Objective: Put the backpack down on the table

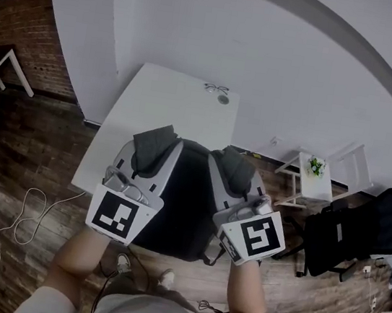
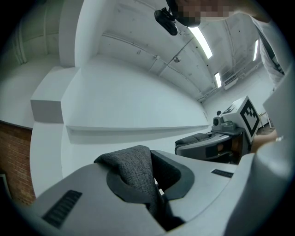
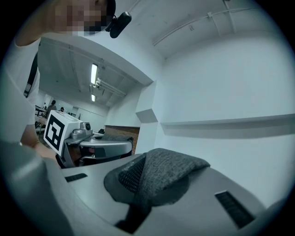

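A dark backpack (image 1: 189,195) hangs between my two grippers above the near edge of the white table (image 1: 175,102). In the head view my left gripper (image 1: 150,154) is shut on the left grey shoulder strap (image 1: 156,142). My right gripper (image 1: 237,174) is shut on the right shoulder strap (image 1: 237,167). The left gripper view shows the woven strap (image 2: 133,168) pinched between the jaws of my left gripper (image 2: 156,186), with the right gripper (image 2: 207,140) beside it. In the right gripper view the other strap (image 3: 168,173) folds over the closed jaws of my right gripper (image 3: 140,196). The backpack's lower part is hidden behind the grippers.
A pair of glasses (image 1: 216,88) and a small round thing (image 1: 223,99) lie at the table's far end by the white wall. A black office chair (image 1: 360,228) and a small white stand with a plant (image 1: 316,169) are at the right. Cables (image 1: 18,220) lie on the wooden floor at the left.
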{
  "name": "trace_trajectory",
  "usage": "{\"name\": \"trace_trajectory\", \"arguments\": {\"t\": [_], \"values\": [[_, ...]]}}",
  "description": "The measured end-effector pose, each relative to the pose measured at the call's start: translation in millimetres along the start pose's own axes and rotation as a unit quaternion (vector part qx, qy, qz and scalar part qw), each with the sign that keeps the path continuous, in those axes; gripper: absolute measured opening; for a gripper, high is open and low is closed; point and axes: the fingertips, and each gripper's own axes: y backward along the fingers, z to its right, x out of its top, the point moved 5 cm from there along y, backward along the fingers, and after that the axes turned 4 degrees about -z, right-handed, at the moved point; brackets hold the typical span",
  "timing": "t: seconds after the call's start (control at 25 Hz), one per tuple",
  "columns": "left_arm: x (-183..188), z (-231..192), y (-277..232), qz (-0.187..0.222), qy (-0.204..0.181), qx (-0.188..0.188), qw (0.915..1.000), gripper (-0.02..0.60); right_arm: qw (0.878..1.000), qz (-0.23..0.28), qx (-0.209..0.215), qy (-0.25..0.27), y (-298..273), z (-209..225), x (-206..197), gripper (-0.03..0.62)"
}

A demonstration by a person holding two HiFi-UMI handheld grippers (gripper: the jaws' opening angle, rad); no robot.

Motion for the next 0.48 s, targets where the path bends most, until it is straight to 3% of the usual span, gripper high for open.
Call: {"name": "trace_trajectory", "arguments": {"t": [0.24,0.48], "values": [[-27.5,-10.8,-22.3,-0.017,-0.025,0.018,0.9994,0.038,1.000,0.002,-0.008,0.016,-20.5,14.3,-18.9,0.043],[-69.7,-21.2,-46.1,-0.057,-0.026,0.021,0.9978,0.038,1.000,-0.024,-0.019,0.006,-50.7,32.5,-50.0,0.043]]}}
